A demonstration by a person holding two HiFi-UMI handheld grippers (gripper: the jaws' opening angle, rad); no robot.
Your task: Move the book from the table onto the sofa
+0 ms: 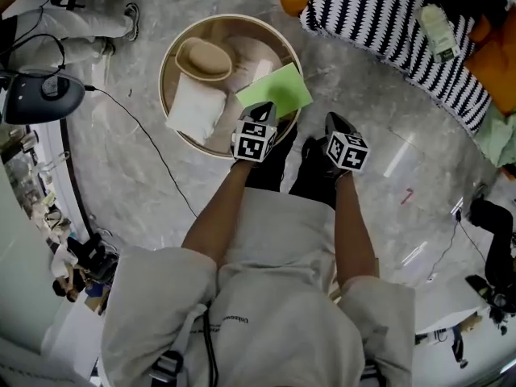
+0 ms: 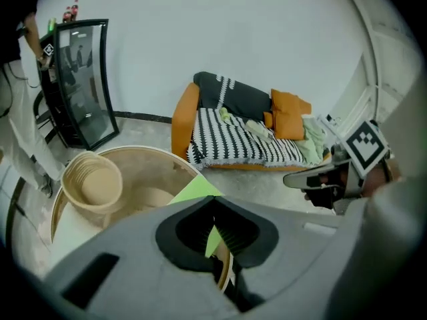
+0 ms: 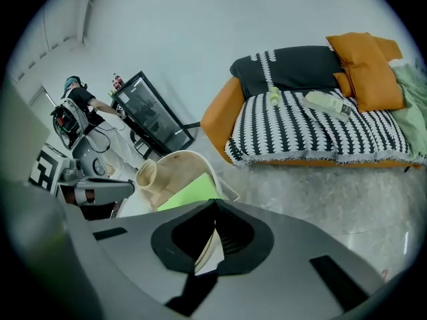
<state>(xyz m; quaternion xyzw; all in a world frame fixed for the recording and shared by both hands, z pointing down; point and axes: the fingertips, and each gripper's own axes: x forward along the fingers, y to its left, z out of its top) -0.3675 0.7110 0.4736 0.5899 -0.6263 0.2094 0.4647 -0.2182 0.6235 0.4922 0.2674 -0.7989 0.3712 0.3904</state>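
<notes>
A bright green book [image 1: 274, 91] lies on the near right part of the round wooden table [image 1: 165, 71]; it also shows in the left gripper view [image 2: 193, 189] and the right gripper view [image 3: 190, 193]. My left gripper [image 1: 260, 113] hangs over the book's near edge with its jaws closed together [image 2: 213, 200]; I cannot tell whether it touches the book. Right of the table, over the floor, my right gripper [image 1: 337, 123] is shut and empty [image 3: 215, 204]. The sofa [image 1: 387, 22] with a black-and-white striped cover stands beyond, at the upper right.
A straw hat [image 1: 203, 59] and a white cushion [image 1: 195, 107] share the table. On the sofa lie a pale bottle [image 1: 438, 29] and orange cushions [image 1: 496, 63]. A glass cabinet [image 2: 83, 85] stands by the wall. A cable [image 1: 153, 156] runs across the floor on the left.
</notes>
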